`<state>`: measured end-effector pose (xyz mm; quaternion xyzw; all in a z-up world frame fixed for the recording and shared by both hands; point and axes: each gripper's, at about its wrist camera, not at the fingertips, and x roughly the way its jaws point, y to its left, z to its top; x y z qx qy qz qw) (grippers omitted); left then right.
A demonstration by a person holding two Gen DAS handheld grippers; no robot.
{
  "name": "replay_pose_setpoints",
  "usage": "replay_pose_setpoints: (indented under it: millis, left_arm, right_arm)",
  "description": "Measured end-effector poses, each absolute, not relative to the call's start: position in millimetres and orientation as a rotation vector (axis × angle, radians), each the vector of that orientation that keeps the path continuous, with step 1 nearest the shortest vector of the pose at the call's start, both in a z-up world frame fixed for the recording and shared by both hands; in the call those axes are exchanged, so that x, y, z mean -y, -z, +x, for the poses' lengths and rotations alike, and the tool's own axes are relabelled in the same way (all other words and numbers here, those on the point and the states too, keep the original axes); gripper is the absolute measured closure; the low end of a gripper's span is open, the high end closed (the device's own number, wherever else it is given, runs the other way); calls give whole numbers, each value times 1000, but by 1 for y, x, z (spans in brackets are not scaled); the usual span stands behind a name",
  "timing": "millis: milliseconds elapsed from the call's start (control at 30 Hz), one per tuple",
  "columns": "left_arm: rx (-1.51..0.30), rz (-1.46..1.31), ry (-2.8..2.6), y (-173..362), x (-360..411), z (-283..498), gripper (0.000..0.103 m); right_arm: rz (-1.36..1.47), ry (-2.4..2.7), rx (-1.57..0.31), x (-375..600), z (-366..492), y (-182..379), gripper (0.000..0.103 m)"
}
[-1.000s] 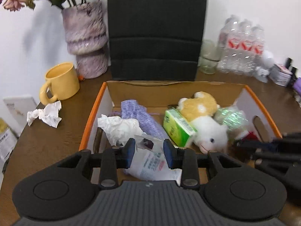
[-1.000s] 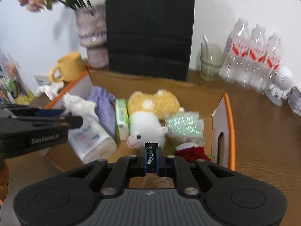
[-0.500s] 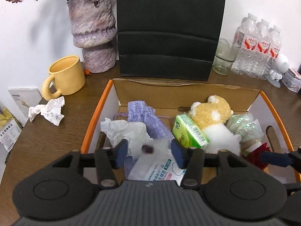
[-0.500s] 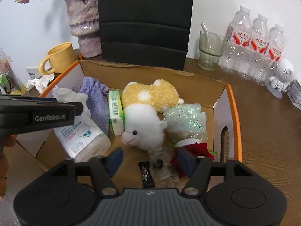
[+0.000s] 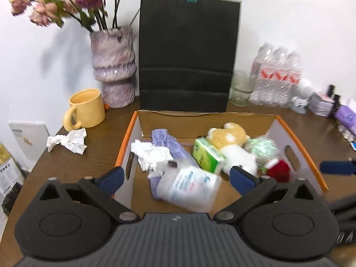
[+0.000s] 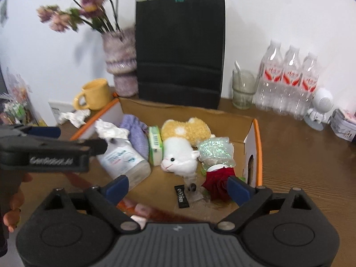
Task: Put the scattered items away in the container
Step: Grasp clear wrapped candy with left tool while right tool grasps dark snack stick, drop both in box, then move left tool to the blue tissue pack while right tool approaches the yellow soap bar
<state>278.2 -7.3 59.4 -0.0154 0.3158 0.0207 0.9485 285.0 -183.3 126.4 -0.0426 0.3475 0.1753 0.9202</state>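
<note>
An orange-rimmed cardboard box (image 5: 298, 136) (image 6: 257, 133) holds a wipes pack (image 5: 189, 187) (image 6: 124, 158), crumpled tissue (image 5: 149, 152), purple pouch (image 5: 166, 140), green carton (image 5: 205, 156), plush lamb (image 6: 180, 153), glittery bag (image 6: 214, 149), red rose (image 6: 219, 181) and a small black packet (image 6: 182, 197). My left gripper (image 5: 175, 178) is open and empty above the box's near edge. My right gripper (image 6: 178, 185) is open and empty above the near right part of the box. A crumpled paper (image 5: 67, 142) lies on the table left of the box.
Behind the box stand a black paper bag (image 5: 187, 55), a vase with flowers (image 5: 113, 66), a yellow mug (image 5: 85, 109), a glass (image 6: 242, 92) and water bottles (image 6: 289, 84). A white toy robot (image 6: 319, 109) and small boxes sit at the right.
Both grippers opened wide and drew back and up. The left let go of the wipes pack and the right let go of the small black packet; both now lie in the box.
</note>
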Motion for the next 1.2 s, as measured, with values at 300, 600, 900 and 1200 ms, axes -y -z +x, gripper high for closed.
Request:
replay_pose_setpoints:
  millis: [300,600,900,1200]
  left_arm:
    - [-533,-55,2,-34,-1,168,0]
    - [-595,-77,37,3,10,130,0]
    - [-671,-51,62,26,38,153,0]
    - [-716,-16,23,40,53,187,34]
  right_arm:
    - [-109,-352,-575,206,193,-110,0]
    - [-104,-305,-624,214,147,-61,0]
    - [-81,-303,-670,219,141,-38,0]
    - [-83,-296,-676,225,153,-36,0]
